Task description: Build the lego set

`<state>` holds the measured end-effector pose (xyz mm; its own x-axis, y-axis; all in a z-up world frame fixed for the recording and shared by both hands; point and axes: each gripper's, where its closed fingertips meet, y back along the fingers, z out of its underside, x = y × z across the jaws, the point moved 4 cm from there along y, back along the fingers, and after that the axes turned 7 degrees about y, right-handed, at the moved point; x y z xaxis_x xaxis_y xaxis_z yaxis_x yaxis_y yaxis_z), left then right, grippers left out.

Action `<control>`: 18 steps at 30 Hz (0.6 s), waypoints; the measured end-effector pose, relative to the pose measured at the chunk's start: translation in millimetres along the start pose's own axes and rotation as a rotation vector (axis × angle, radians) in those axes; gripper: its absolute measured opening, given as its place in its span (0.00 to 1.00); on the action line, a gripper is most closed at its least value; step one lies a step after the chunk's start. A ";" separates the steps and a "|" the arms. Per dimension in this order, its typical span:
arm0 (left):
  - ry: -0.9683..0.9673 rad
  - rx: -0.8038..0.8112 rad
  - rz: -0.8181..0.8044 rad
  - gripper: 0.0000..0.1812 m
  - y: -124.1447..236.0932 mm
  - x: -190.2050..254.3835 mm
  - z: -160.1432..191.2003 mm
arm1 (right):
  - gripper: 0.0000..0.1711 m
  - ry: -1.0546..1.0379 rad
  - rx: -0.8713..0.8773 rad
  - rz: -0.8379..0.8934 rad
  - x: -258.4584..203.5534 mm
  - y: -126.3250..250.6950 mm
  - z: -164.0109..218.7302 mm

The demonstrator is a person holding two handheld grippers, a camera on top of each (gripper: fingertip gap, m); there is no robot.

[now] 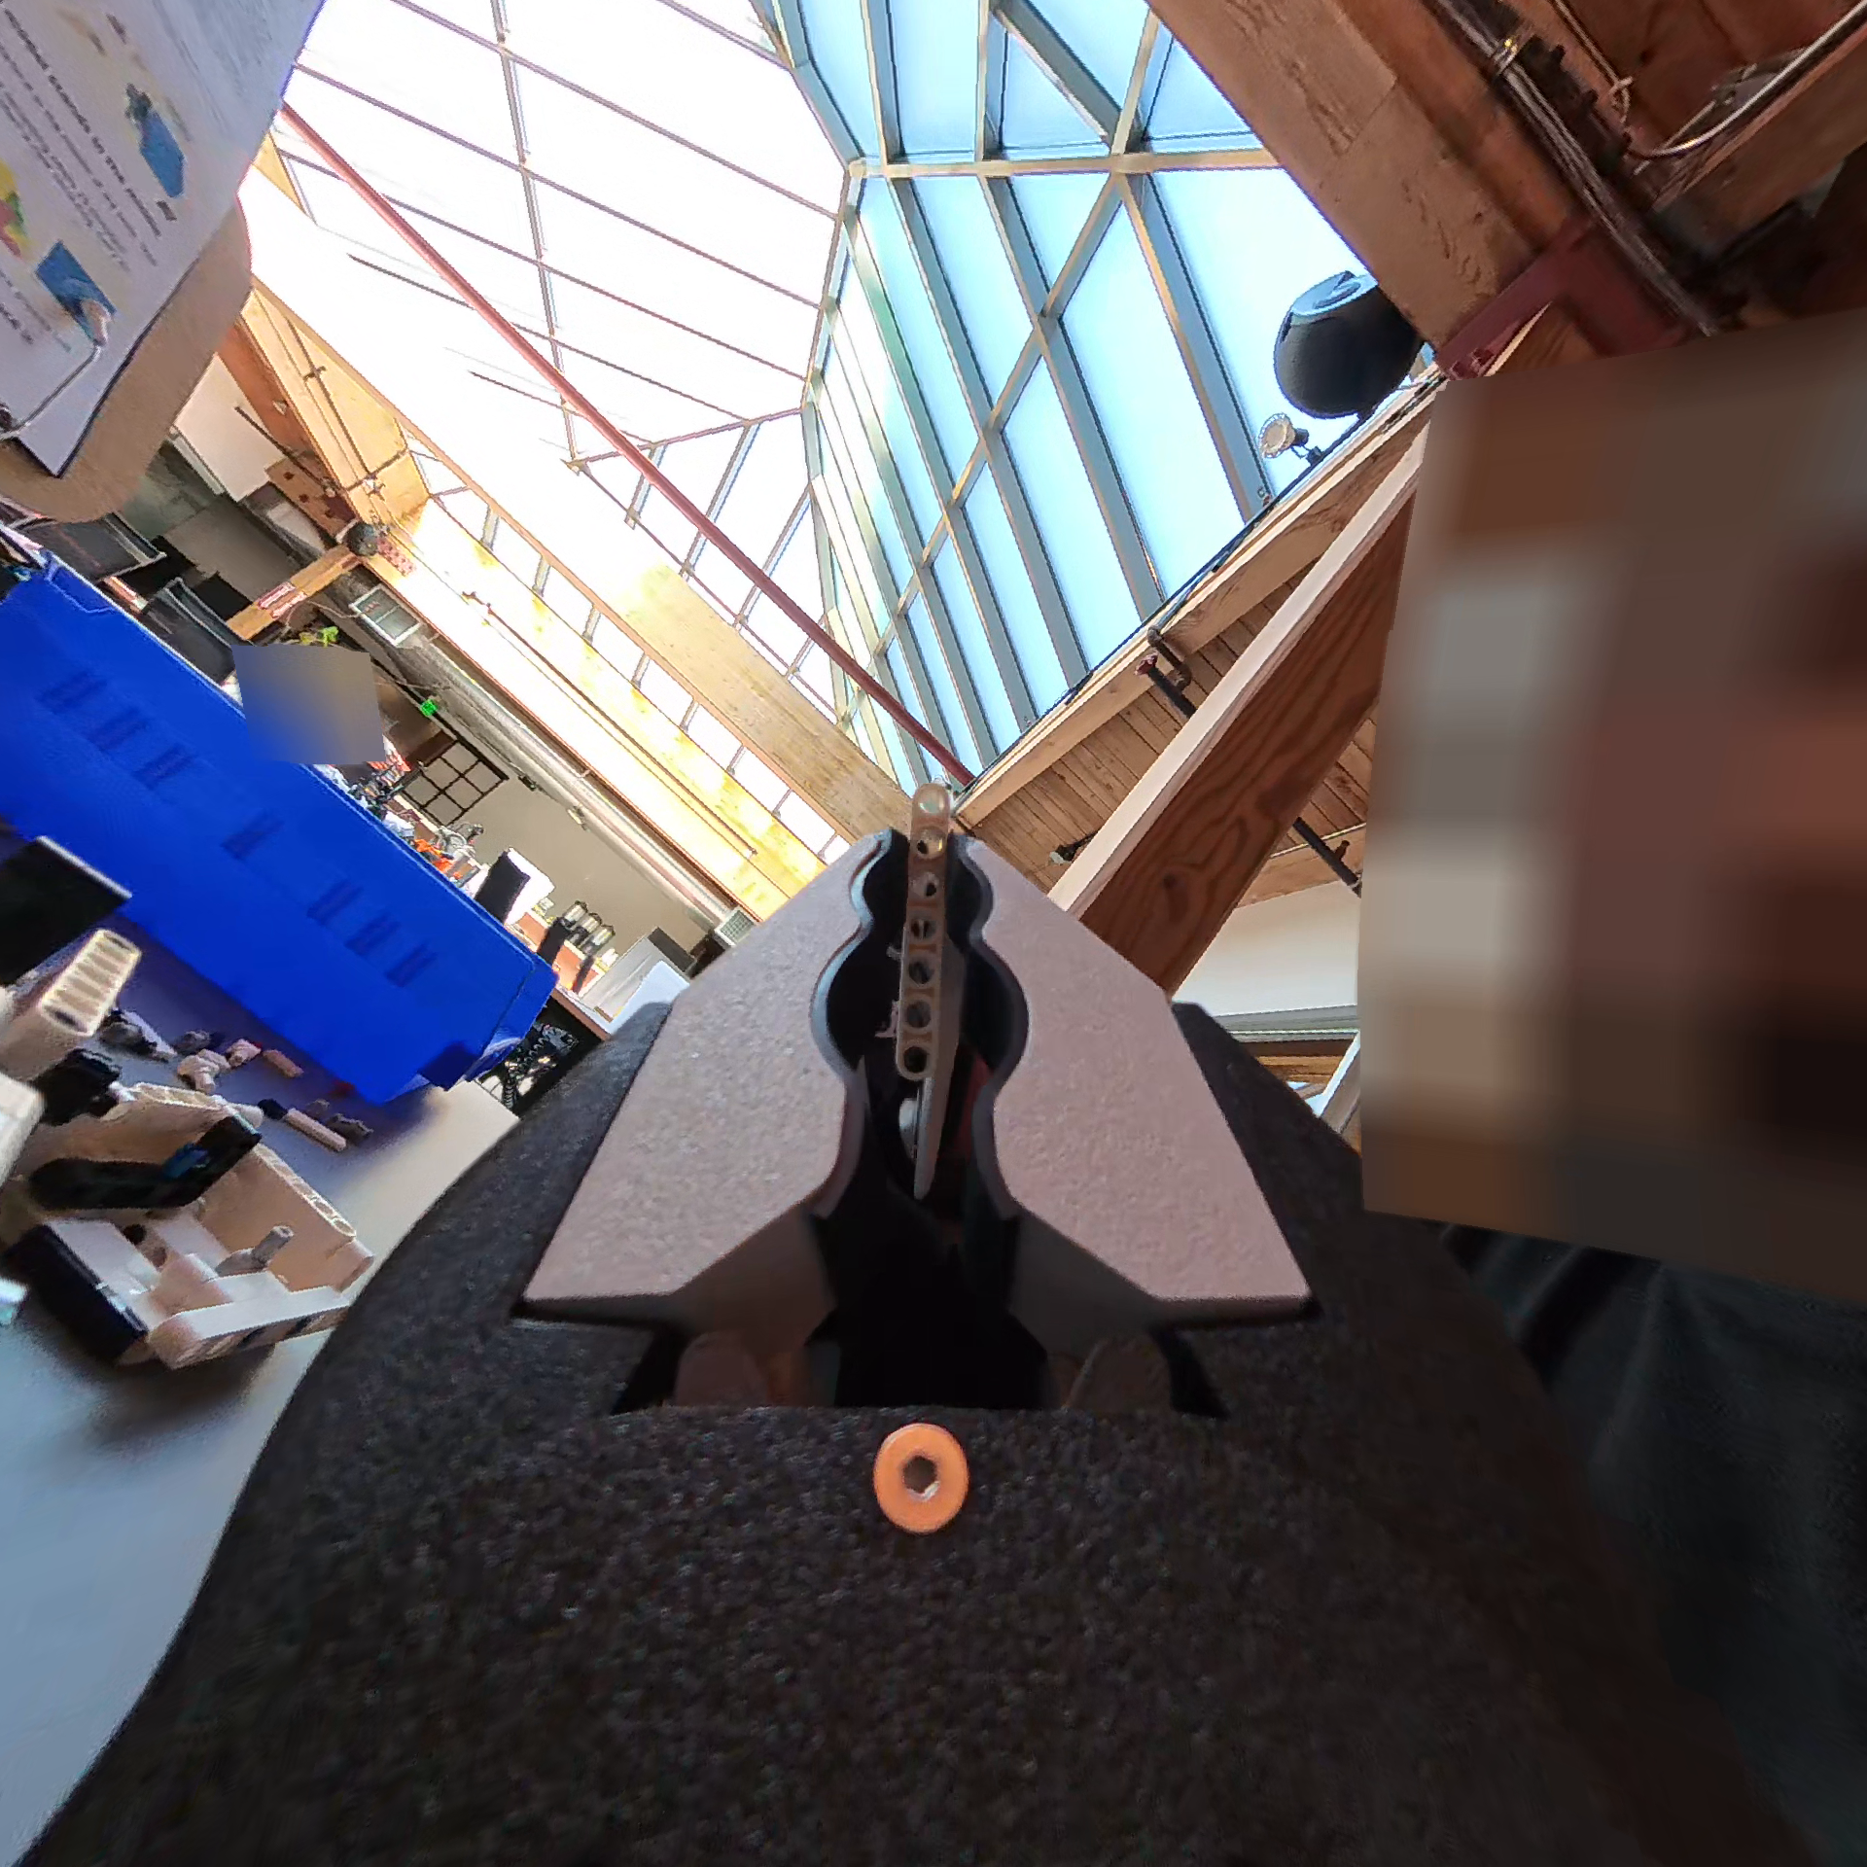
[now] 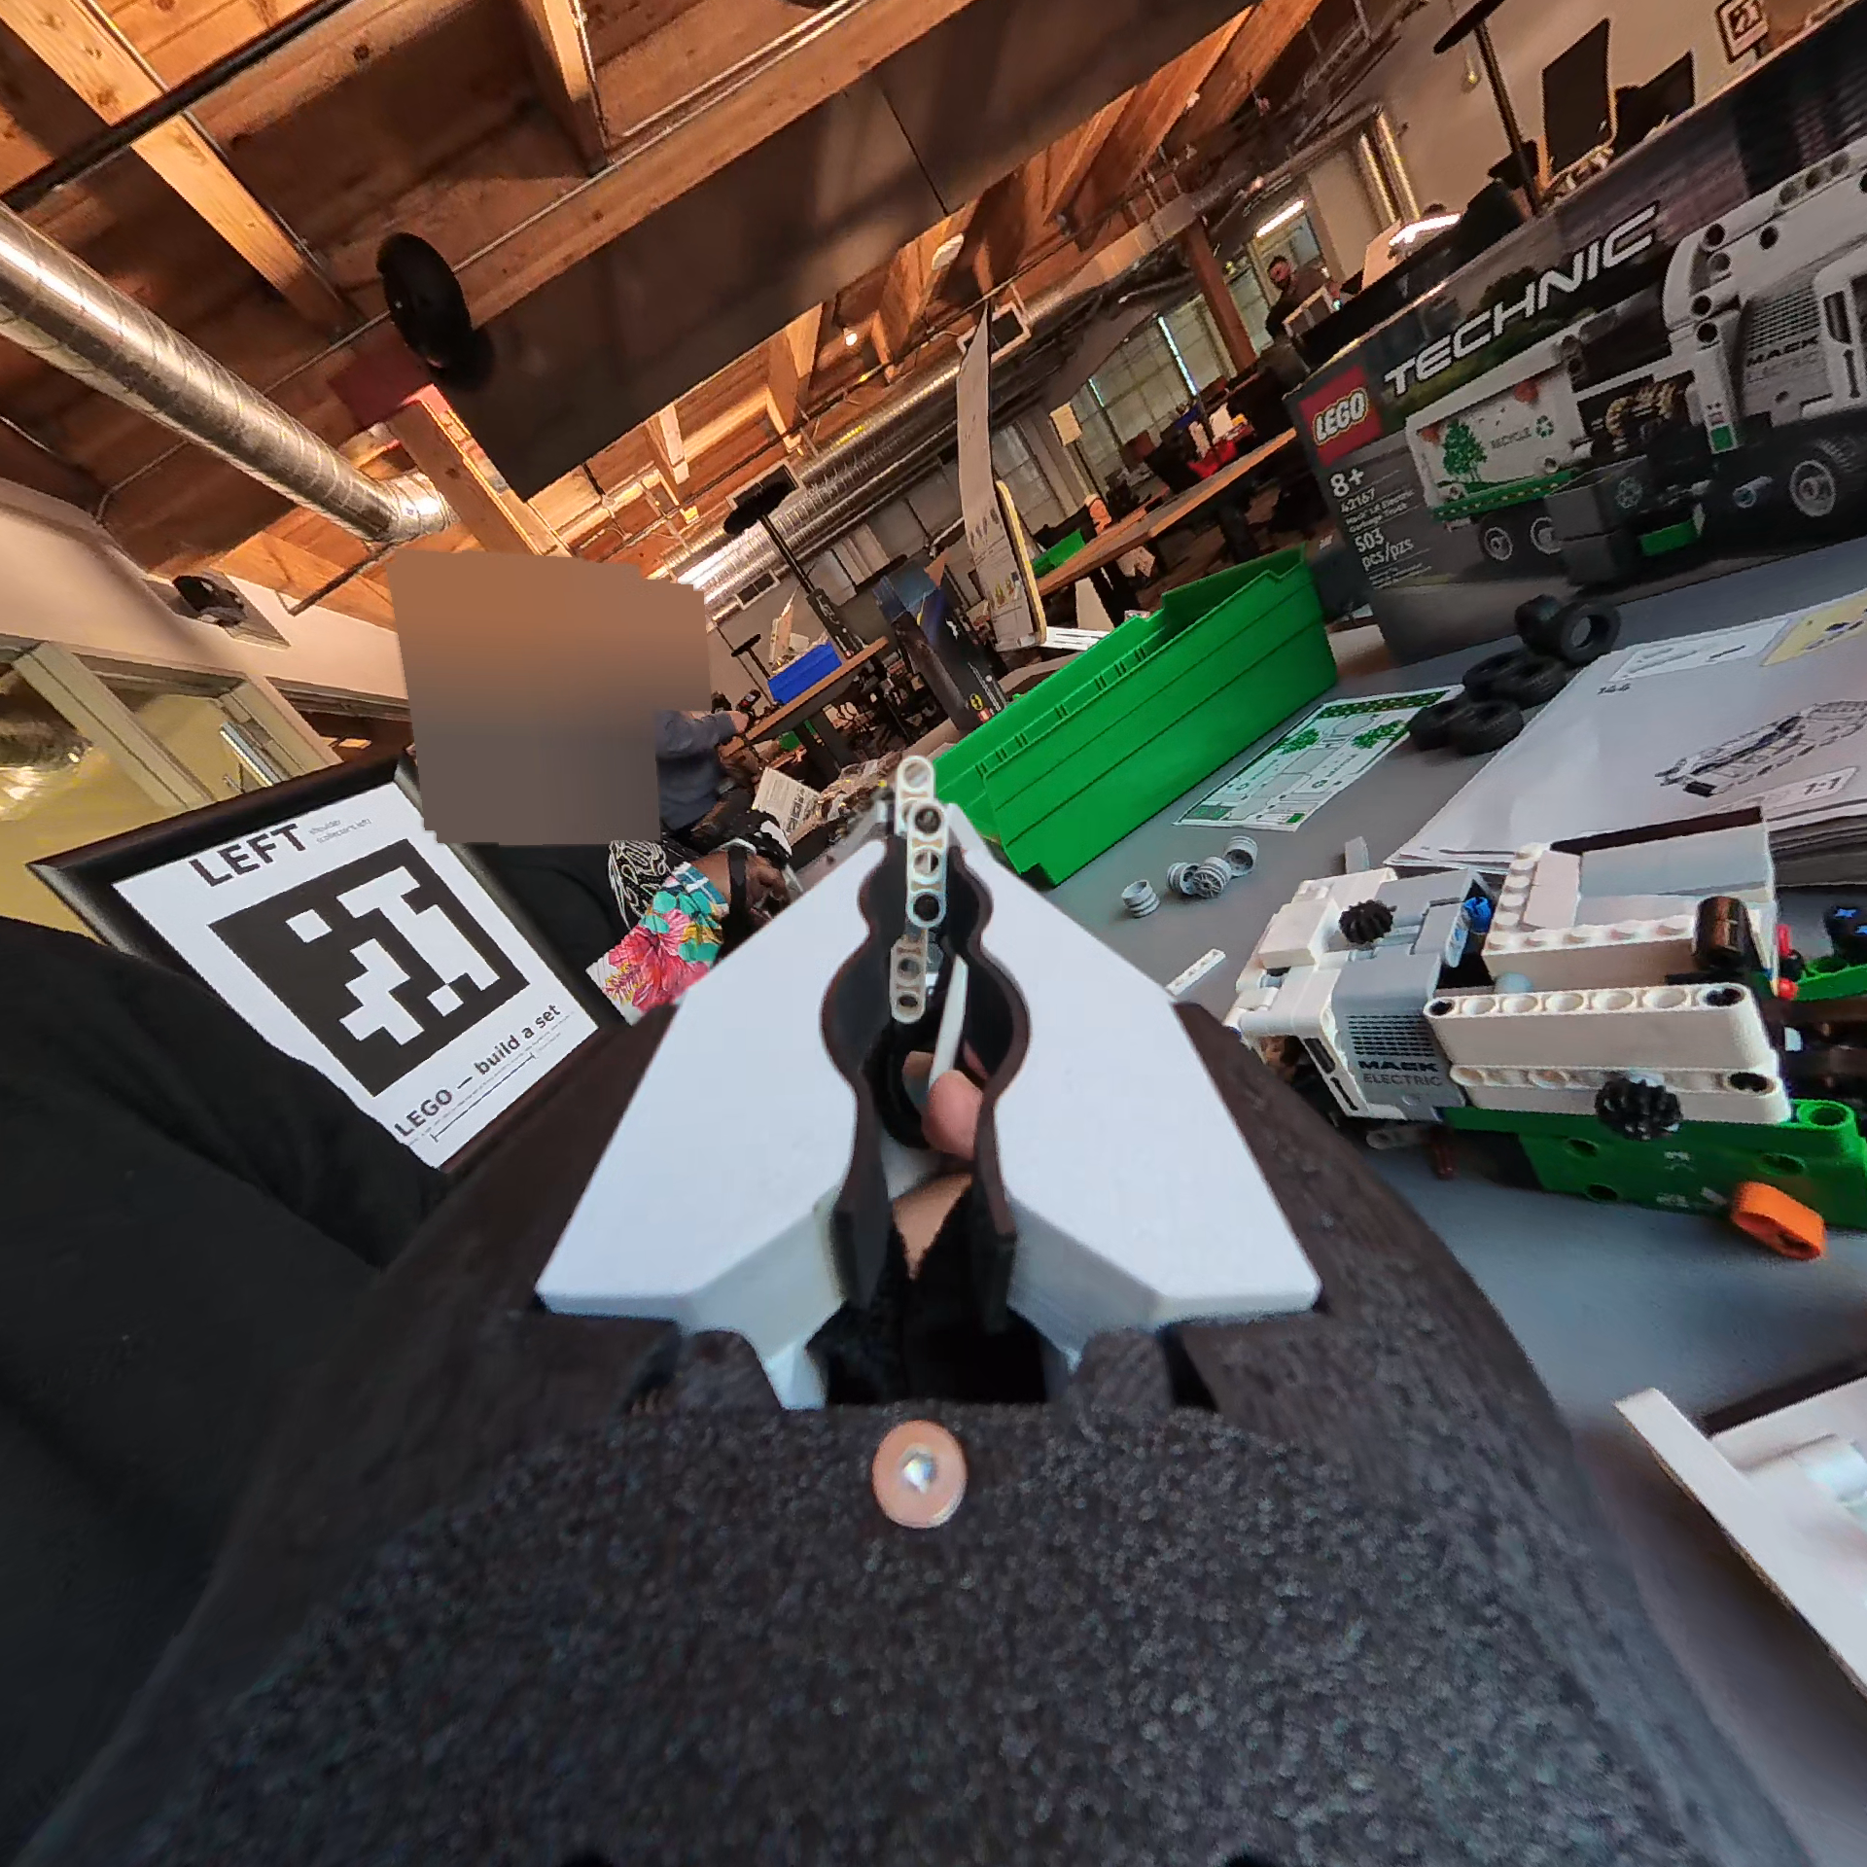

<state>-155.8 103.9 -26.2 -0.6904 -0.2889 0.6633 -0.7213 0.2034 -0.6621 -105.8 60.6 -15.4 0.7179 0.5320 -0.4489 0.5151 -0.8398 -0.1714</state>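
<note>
In the left wrist view, at the far left, the half-built truck (image 1: 192,1243) lies on the grey counter (image 1: 101,1515), with loose small pieces (image 1: 242,1061) scattered between it and a blue bin (image 1: 253,859) behind. To the right of these, the left claw (image 1: 929,859) points up toward the skylight, pressed together on a thin grey holed beam (image 1: 924,970) that stands on edge between the tips and pokes out beyond them.

In the right wrist view, a framed marker card (image 2: 333,960) stands at the left. In the middle, the right claw (image 2: 921,818) is likewise closed on a slim white holed beam (image 2: 921,869), held up off the counter. To the right lie a green bin (image 2: 1142,727), small grey wheel hubs (image 2: 1192,879), black tyres (image 2: 1505,687), the instruction booklet (image 2: 1667,748) and the white-and-green truck, with the set's box (image 2: 1515,424) behind.

Both beams look light, stiff and smooth, so I judge they could twist or slip in the tips if pushed sideways. A hold across the flat faces near mid-length, leaving the end holes free, seems best. The truck itself looks bulkier and its pressed-on parts could pop off; gripping its solid lower frame would be safer than the small gears or panels.
</note>
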 end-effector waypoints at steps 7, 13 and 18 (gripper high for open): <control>0.002 0.022 -0.016 0.03 -0.7 -0.5 0.2 | 0.03 -0.014 0.030 -0.004 -1.0 -0.1 1.0; -0.024 0.047 -0.048 0.04 1.0 -2.6 2.2 | 0.04 -0.029 0.051 0.014 0.3 -0.4 4.5; 0.011 0.101 -0.070 0.04 2.8 -5.2 5.6 | 0.03 -0.057 0.105 0.038 1.7 0.2 10.1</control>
<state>-153.9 100.7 -33.4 -0.6398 -0.2882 0.7124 -0.7585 0.0875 -0.6458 -109.2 60.2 -25.0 0.7067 0.4953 -0.5052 0.4344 -0.8674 -0.2427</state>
